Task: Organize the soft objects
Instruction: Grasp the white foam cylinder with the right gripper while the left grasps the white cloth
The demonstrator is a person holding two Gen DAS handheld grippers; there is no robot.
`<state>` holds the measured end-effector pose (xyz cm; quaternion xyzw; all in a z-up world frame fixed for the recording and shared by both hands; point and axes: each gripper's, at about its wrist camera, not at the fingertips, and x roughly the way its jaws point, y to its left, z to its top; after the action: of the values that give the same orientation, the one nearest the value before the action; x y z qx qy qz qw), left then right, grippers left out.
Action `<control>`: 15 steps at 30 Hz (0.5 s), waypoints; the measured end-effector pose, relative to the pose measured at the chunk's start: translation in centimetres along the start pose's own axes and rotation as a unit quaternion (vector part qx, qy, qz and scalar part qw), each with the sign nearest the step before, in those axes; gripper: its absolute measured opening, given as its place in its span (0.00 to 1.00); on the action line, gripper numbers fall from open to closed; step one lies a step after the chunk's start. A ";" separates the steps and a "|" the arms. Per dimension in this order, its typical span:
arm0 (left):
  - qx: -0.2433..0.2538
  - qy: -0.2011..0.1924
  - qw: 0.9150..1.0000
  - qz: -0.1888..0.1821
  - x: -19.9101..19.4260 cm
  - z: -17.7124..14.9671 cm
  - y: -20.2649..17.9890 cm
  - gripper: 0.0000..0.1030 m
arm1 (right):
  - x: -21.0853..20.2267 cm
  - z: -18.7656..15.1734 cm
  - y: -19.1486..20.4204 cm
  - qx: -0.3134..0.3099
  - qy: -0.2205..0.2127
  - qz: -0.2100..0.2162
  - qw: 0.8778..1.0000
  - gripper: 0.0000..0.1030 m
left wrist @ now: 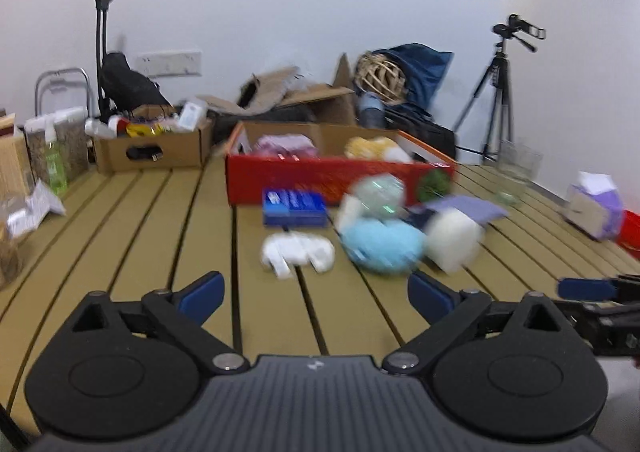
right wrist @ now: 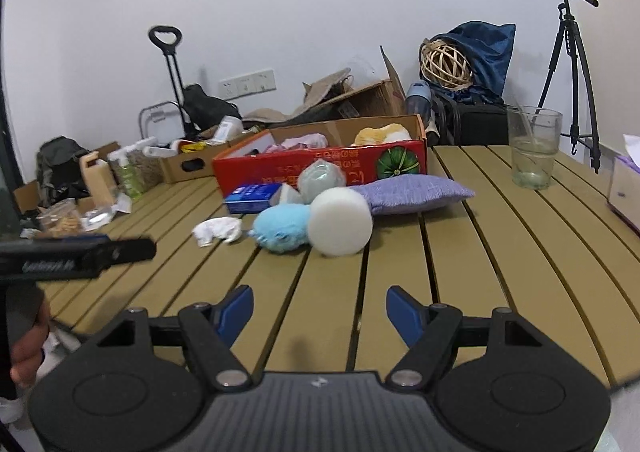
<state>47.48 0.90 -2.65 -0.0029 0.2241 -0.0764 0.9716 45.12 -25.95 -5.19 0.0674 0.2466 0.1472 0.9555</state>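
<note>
Soft things lie mid-table: a blue plush (right wrist: 282, 227) (left wrist: 382, 246), a white foam cylinder (right wrist: 341, 221) (left wrist: 454, 240), a grey-green ball (right wrist: 322, 179) (left wrist: 378, 191), a purple pillow (right wrist: 416, 193) (left wrist: 466, 207) and a crumpled white cloth (right wrist: 218, 231) (left wrist: 298, 252). A red open box (right wrist: 320, 165) (left wrist: 312, 175) behind them holds pink and yellow soft items. My left gripper (left wrist: 316, 296) is open and empty, short of the cloth. My right gripper (right wrist: 320, 310) is open and empty, short of the foam cylinder.
A blue packet (right wrist: 252, 197) lies by the red box. A glass (right wrist: 534, 147) stands at the right, a tissue box (left wrist: 594, 207) further right. A cardboard box (left wrist: 154, 147), jars and bags crowd the left edge. A tripod (right wrist: 572, 63) stands behind.
</note>
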 end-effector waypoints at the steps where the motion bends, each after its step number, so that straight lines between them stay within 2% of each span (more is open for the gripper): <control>1: 0.009 0.004 1.000 0.001 1.4 0.5 0.0 0.97 | 1.0 0.4 0.0 -0.002 0.000 -0.002 1.000 0.71; 5: -0.013 0.035 0.999 0.012 6.6 2.2 0.9 0.97 | 5.1 2.5 -0.2 -0.009 0.000 -0.003 1.000 0.69; 8: -0.022 0.048 0.999 0.008 9.1 2.5 1.7 0.96 | 7.8 3.9 -0.6 -0.016 0.004 -0.018 1.000 0.69; 9: -0.026 0.050 0.998 0.002 9.5 2.4 1.9 0.92 | 8.6 4.3 -0.7 -0.018 0.006 -0.021 1.000 0.69; 11: -0.040 0.064 0.997 -0.007 10.7 2.0 2.2 0.80 | 9.8 4.8 -1.2 -0.012 0.004 -0.023 1.000 0.69; 13: -0.048 0.087 0.994 -0.033 11.7 2.0 2.4 0.55 | 10.9 5.1 -1.8 0.005 0.001 -0.016 1.000 0.60; 14: -0.055 0.081 0.995 -0.036 11.5 2.0 2.5 0.47 | 11.3 5.1 -2.0 0.013 0.004 -0.009 1.000 0.53; 15: -0.060 0.083 0.994 -0.040 11.6 2.0 2.7 0.29 | 11.7 5.0 -2.2 0.021 0.007 -0.004 1.000 0.52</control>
<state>59.05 1.76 -6.00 -0.0634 0.3074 -0.1013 0.9440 57.91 -24.62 -6.55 0.0860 0.2563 0.1387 0.9527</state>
